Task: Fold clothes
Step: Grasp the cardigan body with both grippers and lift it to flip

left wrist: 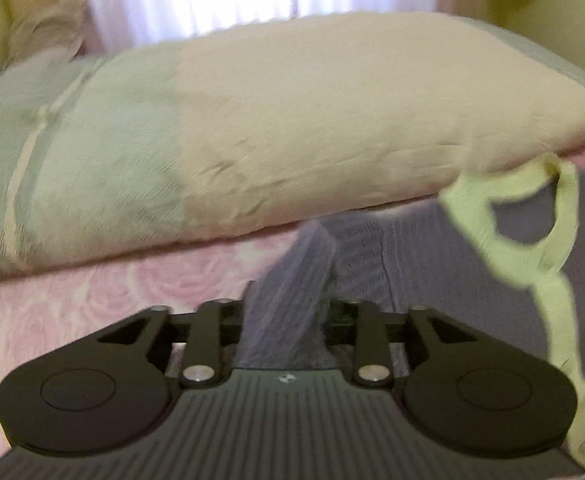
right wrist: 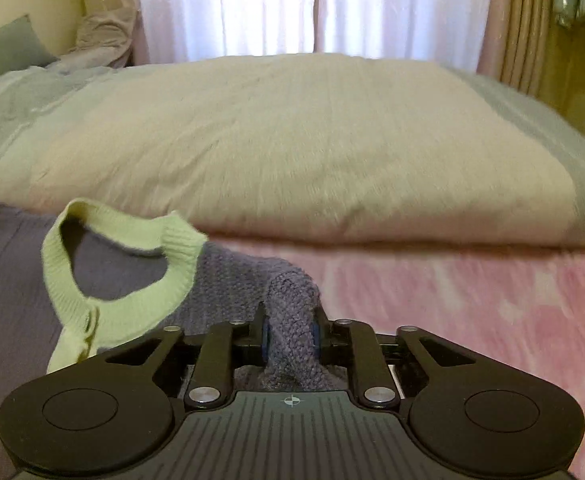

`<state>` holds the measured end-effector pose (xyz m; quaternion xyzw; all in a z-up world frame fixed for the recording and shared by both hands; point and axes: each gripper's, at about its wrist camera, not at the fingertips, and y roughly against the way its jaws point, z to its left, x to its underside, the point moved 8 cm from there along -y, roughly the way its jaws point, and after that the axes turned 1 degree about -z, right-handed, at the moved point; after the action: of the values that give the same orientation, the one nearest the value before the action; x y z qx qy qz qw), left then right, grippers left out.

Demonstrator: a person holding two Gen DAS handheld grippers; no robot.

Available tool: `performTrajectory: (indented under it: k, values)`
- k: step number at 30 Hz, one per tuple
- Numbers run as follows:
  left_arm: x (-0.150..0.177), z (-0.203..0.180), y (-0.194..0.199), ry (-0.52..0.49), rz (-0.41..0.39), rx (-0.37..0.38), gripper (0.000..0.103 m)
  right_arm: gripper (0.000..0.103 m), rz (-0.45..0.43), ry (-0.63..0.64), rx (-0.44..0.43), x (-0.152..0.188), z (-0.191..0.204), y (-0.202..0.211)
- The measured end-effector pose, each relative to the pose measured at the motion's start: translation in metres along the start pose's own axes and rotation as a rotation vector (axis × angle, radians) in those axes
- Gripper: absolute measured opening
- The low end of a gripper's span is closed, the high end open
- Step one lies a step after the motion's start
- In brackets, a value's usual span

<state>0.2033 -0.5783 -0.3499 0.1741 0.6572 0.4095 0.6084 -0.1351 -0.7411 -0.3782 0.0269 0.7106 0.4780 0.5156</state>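
Note:
A purple knit cardigan [left wrist: 412, 248] with a pale green collar band [left wrist: 476, 216] lies on the pink bed. In the left wrist view a bunched fold of it rises between the jaws of my left gripper [left wrist: 288, 312], which is shut on it. The collar loop hangs to the right of that grip. In the right wrist view the same cardigan [right wrist: 12, 280] spreads to the left, its green collar and button band [right wrist: 132, 312] just left of my right gripper [right wrist: 290, 332]. The blue pads pinch a ridge of purple knit there.
A thick beige and pale green duvet [right wrist: 292, 140] lies folded across the bed behind the cardigan. The pink patterned bedspread [right wrist: 472, 300] shows in front of it. White curtains [right wrist: 312, 4] hang at the back, with a green pillow [right wrist: 8, 48] at far left.

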Motion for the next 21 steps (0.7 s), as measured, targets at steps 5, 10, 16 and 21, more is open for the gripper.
performTrajectory:
  k: [5,10,16,21]
  values:
    - [0.027,0.047,0.025,0.126,0.007,0.008,0.060,0.069,0.003,-0.136,0.059,0.006,0.009,-0.010]
    - [0.119,0.088,0.067,0.388,0.135,0.013,0.060,0.069,0.076,-0.305,0.037,0.073,-0.001,0.030]
    - [0.194,0.073,0.073,0.717,0.210,0.121,0.061,0.069,0.139,-0.569,0.057,0.145,-0.003,0.096]
    - [0.189,0.061,0.057,0.756,0.212,0.224,0.003,0.069,0.163,-0.706,0.079,0.175,0.001,0.138]
